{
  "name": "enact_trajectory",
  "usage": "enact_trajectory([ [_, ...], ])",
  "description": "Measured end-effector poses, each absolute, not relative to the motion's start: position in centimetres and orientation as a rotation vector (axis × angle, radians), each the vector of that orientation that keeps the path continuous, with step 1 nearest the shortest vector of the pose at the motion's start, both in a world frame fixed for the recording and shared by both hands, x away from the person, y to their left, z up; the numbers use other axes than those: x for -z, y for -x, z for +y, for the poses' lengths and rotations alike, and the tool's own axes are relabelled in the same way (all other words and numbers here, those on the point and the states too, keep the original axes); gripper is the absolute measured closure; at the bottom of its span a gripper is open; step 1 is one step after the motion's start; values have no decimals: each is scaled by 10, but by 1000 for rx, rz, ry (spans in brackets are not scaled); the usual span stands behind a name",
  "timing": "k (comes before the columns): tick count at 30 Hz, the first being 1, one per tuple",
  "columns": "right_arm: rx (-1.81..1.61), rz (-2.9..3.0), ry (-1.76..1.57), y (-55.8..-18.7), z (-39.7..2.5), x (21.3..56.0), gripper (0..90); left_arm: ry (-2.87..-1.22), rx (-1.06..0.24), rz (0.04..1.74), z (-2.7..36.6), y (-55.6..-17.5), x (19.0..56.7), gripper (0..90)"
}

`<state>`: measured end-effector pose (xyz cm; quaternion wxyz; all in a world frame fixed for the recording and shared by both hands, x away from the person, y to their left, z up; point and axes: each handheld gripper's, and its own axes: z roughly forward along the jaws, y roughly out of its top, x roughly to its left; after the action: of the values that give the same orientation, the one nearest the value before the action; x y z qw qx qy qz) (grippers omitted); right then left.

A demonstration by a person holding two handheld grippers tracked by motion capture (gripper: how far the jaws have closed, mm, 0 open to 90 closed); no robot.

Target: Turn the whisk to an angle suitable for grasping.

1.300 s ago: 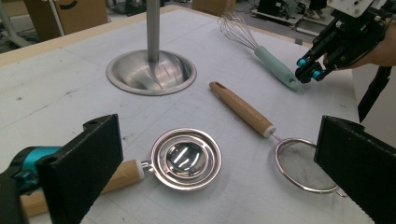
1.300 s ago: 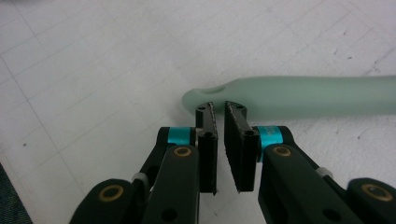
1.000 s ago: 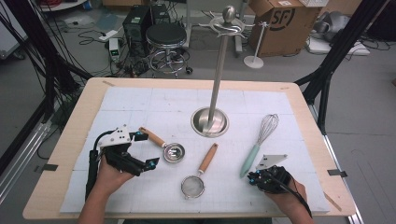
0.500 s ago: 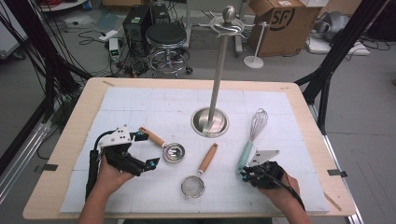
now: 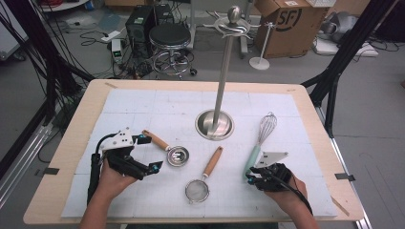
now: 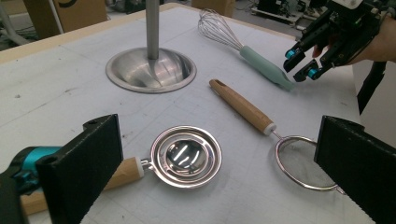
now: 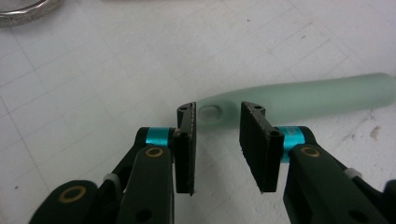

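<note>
Right gripper (image 7: 217, 140) sits with jaws narrowly apart at the very end of the whisk (image 5: 258, 143), which lies flat just right of the stand (image 5: 216, 125). Closing on that rounded tip could squirt the handle out sideways. Left gripper (image 5: 147, 152) gapes wide left of the stand. A box (image 5: 286, 21) beyond the stand reads "SF".

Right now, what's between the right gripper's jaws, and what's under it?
The right gripper is open around the butt end of the whisk's mint handle, which lies flat on the white mat. The mat beneath the handle is covered, and contact with the pads is unclear.
</note>
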<state>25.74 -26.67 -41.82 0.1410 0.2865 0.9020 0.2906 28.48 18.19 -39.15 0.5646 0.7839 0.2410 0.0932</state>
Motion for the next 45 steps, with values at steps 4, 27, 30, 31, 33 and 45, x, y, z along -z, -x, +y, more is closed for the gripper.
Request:
enact_trajectory([
  [4, -812, 2616, -843, -256, -268, 422, 661, -1846, -219, 566, 182, -285, 391, 16],
  [27, -868, 2371, -1060, -276, -269, 412, 362, -1844, -217, 566, 182, -286, 392, 17],
  [30, -826, 2325, -1161, -289, -266, 412, 312, -1843, -216, 564, 183, -286, 392, 16],
  [31, -826, 2325, -1161, -289, -266, 412, 312, -1844, -217, 564, 183, -286, 392, 16],
  [33, -785, 2288, -1253, -298, -265, 415, 295, -1845, -216, 565, 183, -286, 392, 16],
  [45, -671, 2321, -1503, -324, -256, 436, 194, -1845, -220, 569, 186, -286, 393, 16],
])
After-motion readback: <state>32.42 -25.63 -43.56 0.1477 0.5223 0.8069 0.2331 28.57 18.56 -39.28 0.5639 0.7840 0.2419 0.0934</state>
